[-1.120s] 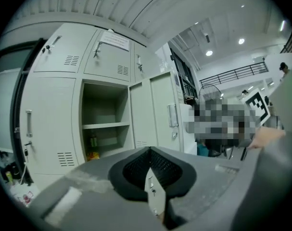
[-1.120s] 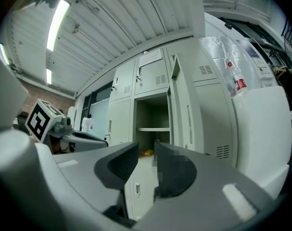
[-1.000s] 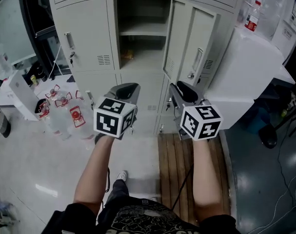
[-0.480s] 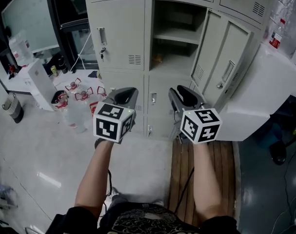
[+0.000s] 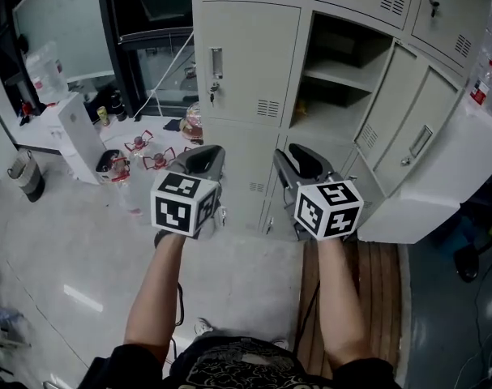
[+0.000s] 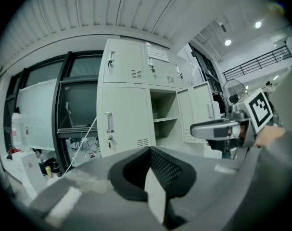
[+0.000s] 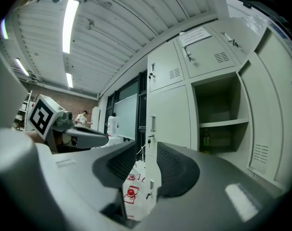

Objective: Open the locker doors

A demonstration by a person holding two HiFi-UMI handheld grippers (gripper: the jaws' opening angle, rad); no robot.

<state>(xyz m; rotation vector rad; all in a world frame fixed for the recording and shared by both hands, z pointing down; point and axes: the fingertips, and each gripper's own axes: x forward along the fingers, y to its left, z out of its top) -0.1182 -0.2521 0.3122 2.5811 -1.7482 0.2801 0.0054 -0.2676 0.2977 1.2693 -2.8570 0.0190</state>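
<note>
Floor: pale glossy floor (image 5: 59, 250) fills the left and centre of the head view, with a patch of glare at lower left. At lower right we note a wooden slatted board (image 5: 375, 298), then dark grey flooring (image 5: 452, 339) with a thin cable. Upper left: a pale board (image 5: 55, 23) beside dark-framed glazing (image 5: 156, 55). Below these, a white slab-like case (image 5: 79, 140) stands by red-capped bottles (image 5: 144, 148). Large white cabinet (image 5: 448, 193) at the right edge.

Left gripper view: ribbed ceiling (image 6: 102, 8) across the top, round lamps (image 6: 227, 42) and a railing (image 6: 266, 61) at upper right, a standing fan (image 6: 234, 88) below them. Right gripper view: strip light (image 7: 69, 18) at upper left, brick wall (image 7: 64, 100) at mid-left.
</note>
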